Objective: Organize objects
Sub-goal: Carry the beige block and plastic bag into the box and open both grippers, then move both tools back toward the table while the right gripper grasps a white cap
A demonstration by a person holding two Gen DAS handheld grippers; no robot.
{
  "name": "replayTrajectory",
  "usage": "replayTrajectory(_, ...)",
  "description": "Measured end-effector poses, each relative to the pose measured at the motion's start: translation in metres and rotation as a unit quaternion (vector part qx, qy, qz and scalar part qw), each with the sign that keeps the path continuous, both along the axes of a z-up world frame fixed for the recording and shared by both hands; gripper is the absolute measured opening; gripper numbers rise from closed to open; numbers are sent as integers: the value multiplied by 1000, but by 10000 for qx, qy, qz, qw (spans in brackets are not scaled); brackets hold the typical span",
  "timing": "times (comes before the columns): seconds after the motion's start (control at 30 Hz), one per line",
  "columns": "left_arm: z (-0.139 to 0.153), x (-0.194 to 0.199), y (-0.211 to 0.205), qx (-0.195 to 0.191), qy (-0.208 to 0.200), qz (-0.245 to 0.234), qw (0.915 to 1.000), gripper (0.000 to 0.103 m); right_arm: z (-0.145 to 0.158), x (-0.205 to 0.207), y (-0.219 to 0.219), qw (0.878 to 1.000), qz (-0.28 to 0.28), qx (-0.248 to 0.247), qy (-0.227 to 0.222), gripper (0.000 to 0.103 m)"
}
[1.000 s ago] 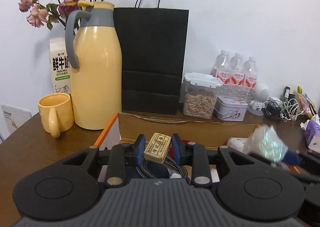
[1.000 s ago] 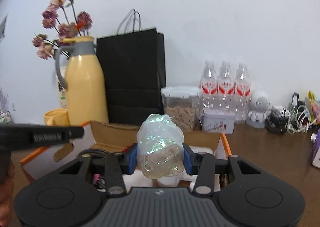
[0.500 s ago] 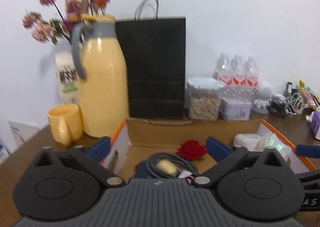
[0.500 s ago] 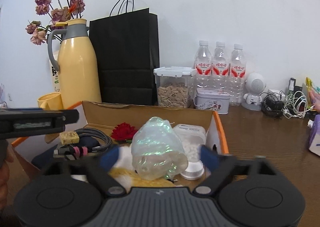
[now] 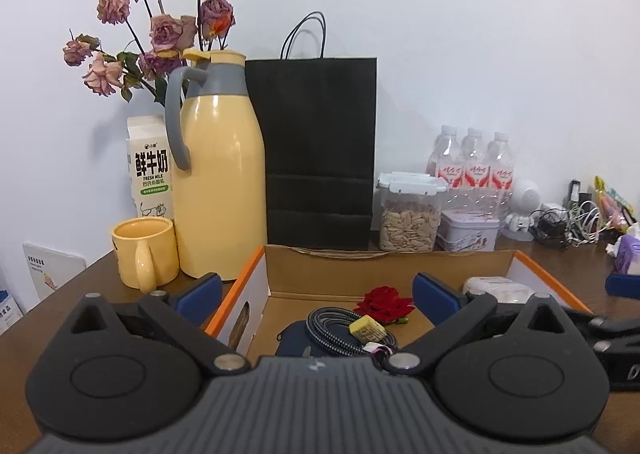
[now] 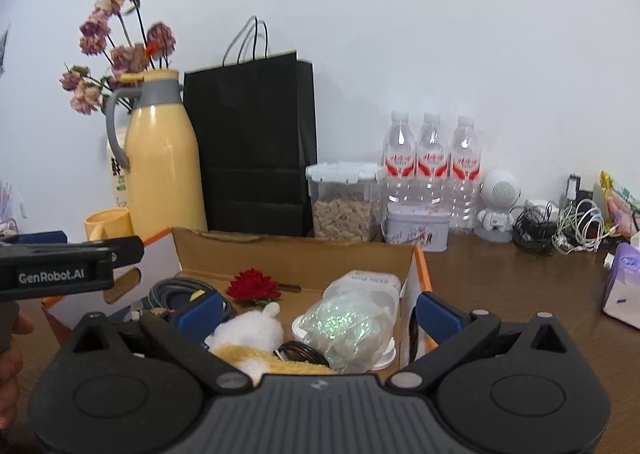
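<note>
The left tongs [image 5: 318, 292] stand spread to their widest, blue pads far apart with nothing pressed between them, pointing slightly downward. The right tongs [image 6: 318, 312] are spread just as wide and tilt down the same way, also gripping nothing. To the left of the right tongs, the left tool's black body reaches in, a person's hand [image 6: 12, 358] wrapped around its grip.
</note>
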State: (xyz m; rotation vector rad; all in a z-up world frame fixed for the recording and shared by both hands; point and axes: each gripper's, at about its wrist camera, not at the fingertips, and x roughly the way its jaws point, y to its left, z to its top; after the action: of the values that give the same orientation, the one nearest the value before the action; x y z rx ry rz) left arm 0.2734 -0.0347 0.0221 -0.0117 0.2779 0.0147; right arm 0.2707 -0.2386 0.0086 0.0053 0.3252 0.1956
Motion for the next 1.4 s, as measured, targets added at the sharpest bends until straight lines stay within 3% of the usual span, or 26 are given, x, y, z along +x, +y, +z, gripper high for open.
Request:
replayTrajectory(0.17, 3, -19, 5, 6, 16, -123, 9999, 103, 13, -31, -17, 9997, -10, 49, -244, 103)
replayTrajectory(0.3, 1, -32, 12, 38, 161, -208, 9996, 103, 13, -57, -33, 9998, -29, -20, -177, 103)
replayTrajectory(0.53, -14, -54, 23, 166, 537, -286, 9980, 103, -11, -84, -52, 9978, -221, -431, 449, 103)
replayTrajectory(0.83, -34, -75, 32, 245, 994, -254, 9944, 103, -35, -90, -77, 9913, -399, -695, 1048, 103)
replayTrajectory(1.0, -40, -78, 32, 204, 1122, -179, 9933, 103, -38, -69, -80, 9886, -201, -833, 1240, 83)
replayTrajectory(1.07, -41, -80, 32, 193, 1140, -176, 9931, 103, -40, -57, -81, 9869, -135, -883, 1346, 67)
replayTrajectory(1.13, -41, -81, 32, 202, 1164, -162, 9929, 103, -42, -43, -83, 9853, -76, -898, 1453, 57)
replayTrajectory(1.4, -43, -80, 31, 215, 1227, -122, 9921, 103, -51, 5, -86, 9825, -20, -774, 1697, 48)
